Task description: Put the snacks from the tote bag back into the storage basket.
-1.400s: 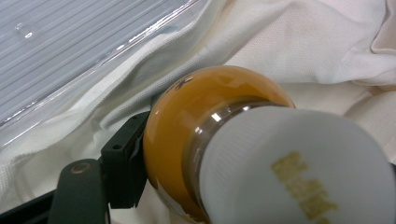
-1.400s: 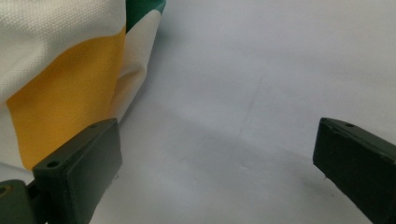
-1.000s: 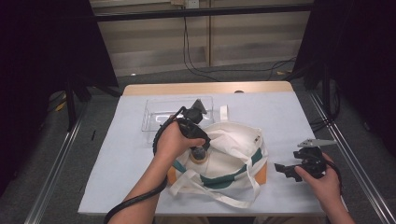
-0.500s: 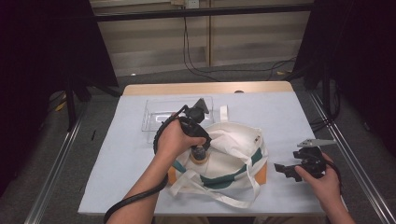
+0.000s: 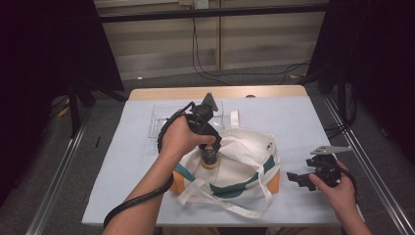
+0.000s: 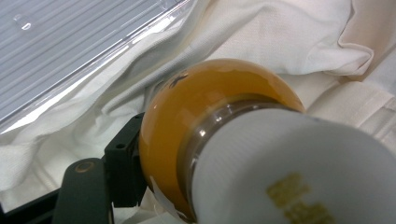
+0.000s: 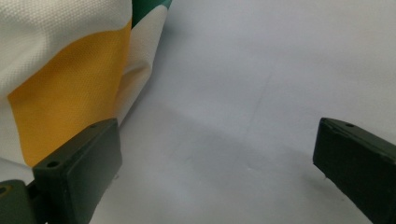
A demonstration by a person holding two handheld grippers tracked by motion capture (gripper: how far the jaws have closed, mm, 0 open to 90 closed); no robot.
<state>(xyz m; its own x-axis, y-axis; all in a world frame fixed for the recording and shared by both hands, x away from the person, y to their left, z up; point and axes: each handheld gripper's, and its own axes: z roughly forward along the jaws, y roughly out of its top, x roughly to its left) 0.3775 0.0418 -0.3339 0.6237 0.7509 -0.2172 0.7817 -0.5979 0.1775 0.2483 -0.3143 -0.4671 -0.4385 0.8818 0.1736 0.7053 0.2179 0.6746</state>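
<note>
Round amber bottle with white cap (image 6: 205,121), clamped in the left tongs (image 5: 209,155) directly above the white canvas tote bag (image 5: 244,161). Right tongs (image 5: 306,180), jaws apart, rest beside the bag on the desk (image 5: 293,122).

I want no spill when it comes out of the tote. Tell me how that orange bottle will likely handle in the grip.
The orange bottle looks smooth, glossy and rounded, so it could slip or twist in the left gripper, which is shut on it. Its liquid fill suggests some weight for its size. The soft tote bag will probably sag and drag rather than brace it.
</note>
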